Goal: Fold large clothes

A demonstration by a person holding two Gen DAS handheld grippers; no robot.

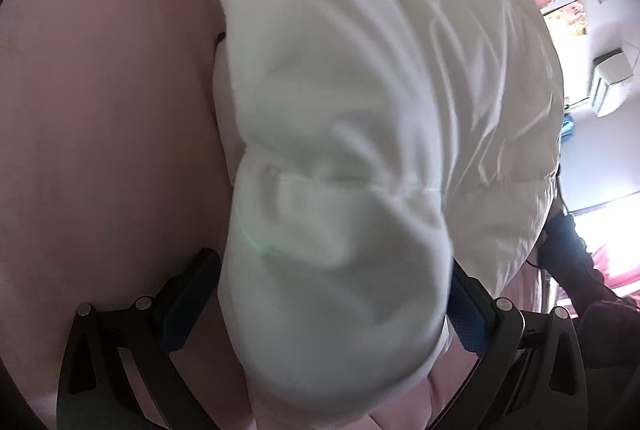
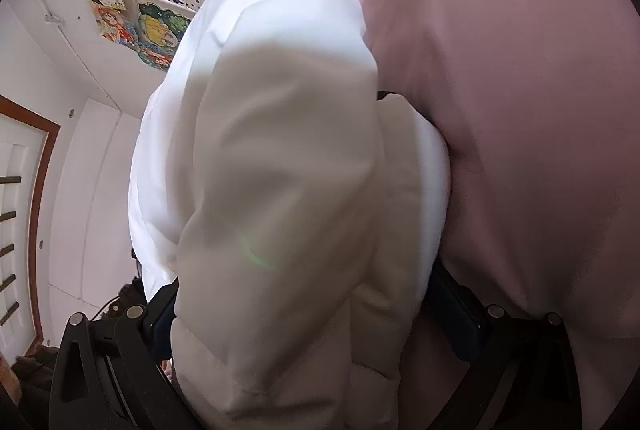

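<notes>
- Both jaws look clamped on bunched cloth: my left gripper [image 1: 336, 294] and right gripper [image 2: 300, 314] each hold the white garment [image 1: 380, 70].
- It hangs lifted over the pink bed sheet [image 1: 100, 130], not near any edge I can see.
- I judge a fold mid-carry; next I lower it flat, keeping both ends level.

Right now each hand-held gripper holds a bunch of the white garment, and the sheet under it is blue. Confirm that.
Wrong on one count: the sheet is pink, not blue, as both wrist views show. The rest stands: the left hand-held gripper and right hand-held gripper each hold a bunch of the white garment.
</notes>
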